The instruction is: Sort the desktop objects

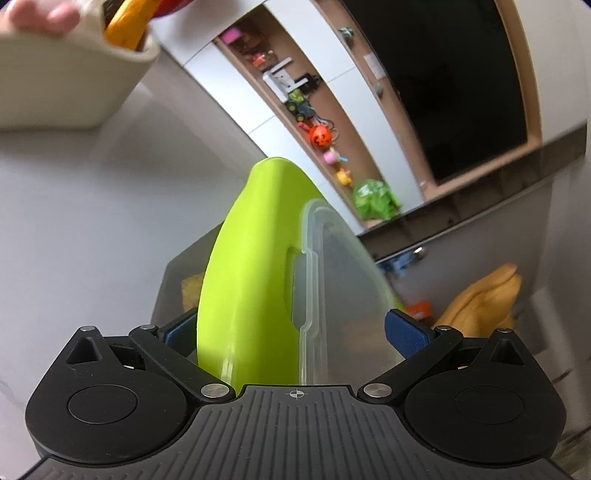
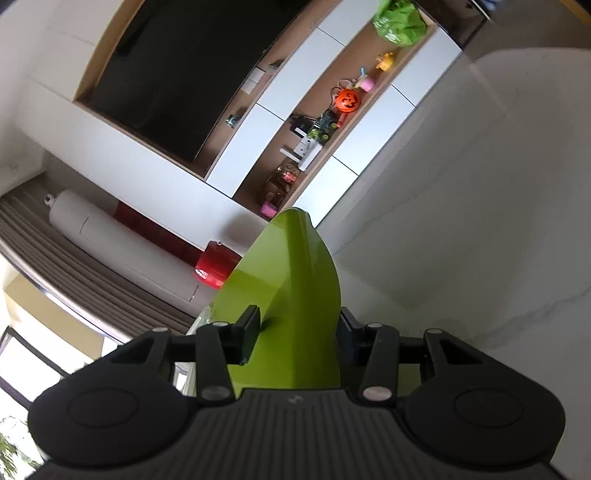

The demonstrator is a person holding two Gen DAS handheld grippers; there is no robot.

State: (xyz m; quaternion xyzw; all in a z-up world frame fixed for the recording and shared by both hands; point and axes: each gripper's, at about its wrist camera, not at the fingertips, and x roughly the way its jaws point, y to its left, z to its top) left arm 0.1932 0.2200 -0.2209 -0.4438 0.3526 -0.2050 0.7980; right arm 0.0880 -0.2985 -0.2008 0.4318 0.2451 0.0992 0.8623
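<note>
The left gripper [image 1: 295, 332] has its blue fingers [image 1: 404, 332] set wide on either side of a lime-green container [image 1: 251, 266] with its clear lid [image 1: 332, 280]; whether they press on it cannot be told. The right gripper [image 2: 295, 332] is clamped on the same green container [image 2: 291, 295], which is held up off the white table [image 2: 480, 240]. A cream bin [image 1: 70, 81] already holds a yellow item [image 1: 127, 26], a hand [image 1: 40, 16] at its rim. Sorting appears partly done; the container is not yet placed.

We see a shelf [image 2: 325, 122] holding a pumpkin bucket [image 2: 347, 100], toy tractor [image 2: 325, 127] and green bag [image 2: 400, 22]; beside it, a dark screen [image 2: 184, 70].
</note>
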